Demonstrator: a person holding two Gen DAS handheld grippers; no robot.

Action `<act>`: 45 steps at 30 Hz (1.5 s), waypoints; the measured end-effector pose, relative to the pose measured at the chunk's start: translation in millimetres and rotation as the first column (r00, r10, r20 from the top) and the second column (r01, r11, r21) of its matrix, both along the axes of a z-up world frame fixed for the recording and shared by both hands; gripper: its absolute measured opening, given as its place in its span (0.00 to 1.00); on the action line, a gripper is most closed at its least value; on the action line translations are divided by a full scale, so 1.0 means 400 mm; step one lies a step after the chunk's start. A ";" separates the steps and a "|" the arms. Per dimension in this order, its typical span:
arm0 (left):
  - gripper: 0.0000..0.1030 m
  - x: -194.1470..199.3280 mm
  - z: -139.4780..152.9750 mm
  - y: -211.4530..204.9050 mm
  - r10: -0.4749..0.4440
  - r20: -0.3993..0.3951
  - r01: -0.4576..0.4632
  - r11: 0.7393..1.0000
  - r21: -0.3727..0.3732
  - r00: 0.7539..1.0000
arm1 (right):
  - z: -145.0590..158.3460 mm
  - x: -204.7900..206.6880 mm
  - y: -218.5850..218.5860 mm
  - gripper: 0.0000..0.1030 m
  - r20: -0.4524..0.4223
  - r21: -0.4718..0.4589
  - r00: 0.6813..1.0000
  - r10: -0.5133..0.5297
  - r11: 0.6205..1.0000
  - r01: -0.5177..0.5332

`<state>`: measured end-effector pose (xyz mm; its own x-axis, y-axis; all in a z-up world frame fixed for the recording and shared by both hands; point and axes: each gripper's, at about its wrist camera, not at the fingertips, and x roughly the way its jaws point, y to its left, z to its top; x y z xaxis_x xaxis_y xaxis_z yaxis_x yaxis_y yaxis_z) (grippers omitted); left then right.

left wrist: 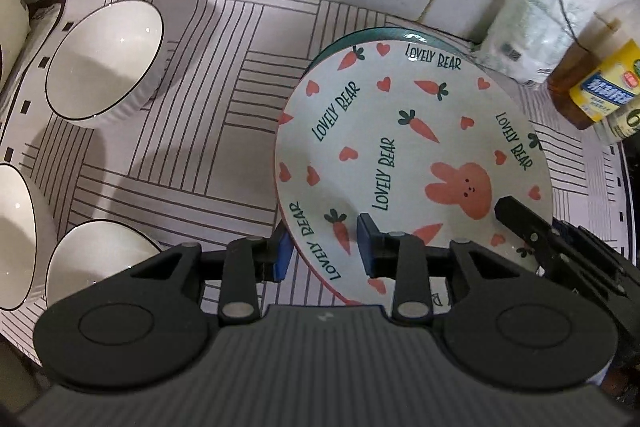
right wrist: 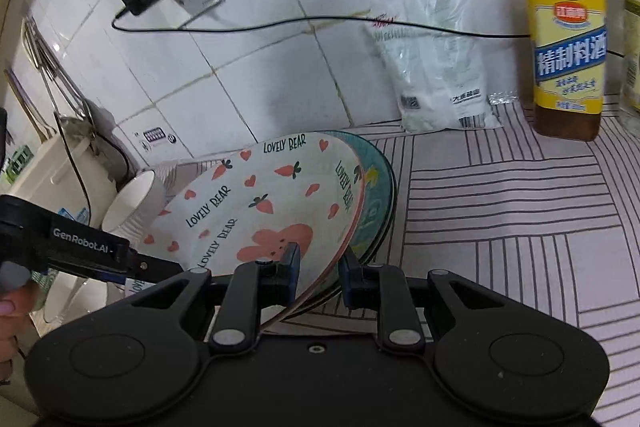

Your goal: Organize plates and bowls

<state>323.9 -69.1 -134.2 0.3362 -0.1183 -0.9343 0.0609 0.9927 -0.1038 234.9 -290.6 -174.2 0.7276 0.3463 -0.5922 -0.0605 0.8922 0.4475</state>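
The left gripper (left wrist: 323,251) and the right gripper (right wrist: 320,269) each straddle the rim of the bear plate (left wrist: 404,155), fingers pinching it from opposite sides, seemingly to lower it level onto the teal plate (right wrist: 374,187) beside the sauce bottle (right wrist: 568,55); three bowls (left wrist: 106,63) wait left of it.
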 end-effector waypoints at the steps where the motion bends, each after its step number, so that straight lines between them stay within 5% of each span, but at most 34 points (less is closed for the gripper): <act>1: 0.31 0.007 -0.003 0.002 0.005 -0.007 -0.005 1.000 -0.005 1.000 | 0.000 0.003 0.002 0.24 -0.001 0.000 1.000 0.001 1.000 -0.001; 18: 0.34 0.051 -0.016 -0.009 0.050 -0.042 -0.050 0.999 -0.004 0.998 | 0.041 0.059 0.063 0.27 -0.113 -0.187 0.992 -0.053 0.982 0.032; 23: 0.34 0.055 -0.021 -0.001 0.066 -0.046 -0.066 0.998 -0.009 0.997 | 0.056 0.076 0.105 0.37 -0.159 -0.272 0.984 -0.077 0.962 0.031; 30: 0.33 0.059 -0.035 -0.005 0.074 -0.082 -0.077 0.997 -0.030 0.994 | 0.064 0.082 0.103 0.38 -0.234 -0.277 0.963 -0.131 0.959 0.063; 41: 0.31 0.053 -0.040 -0.011 0.070 -0.083 -0.075 0.996 -0.050 0.994 | 0.032 0.083 0.071 0.39 -0.228 -0.212 0.966 -0.122 0.974 0.073; 45: 0.30 0.046 -0.041 -0.011 0.071 -0.079 -0.075 0.996 -0.049 0.994 | 0.026 0.080 0.103 0.40 -0.189 -0.306 0.979 -0.073 0.952 0.012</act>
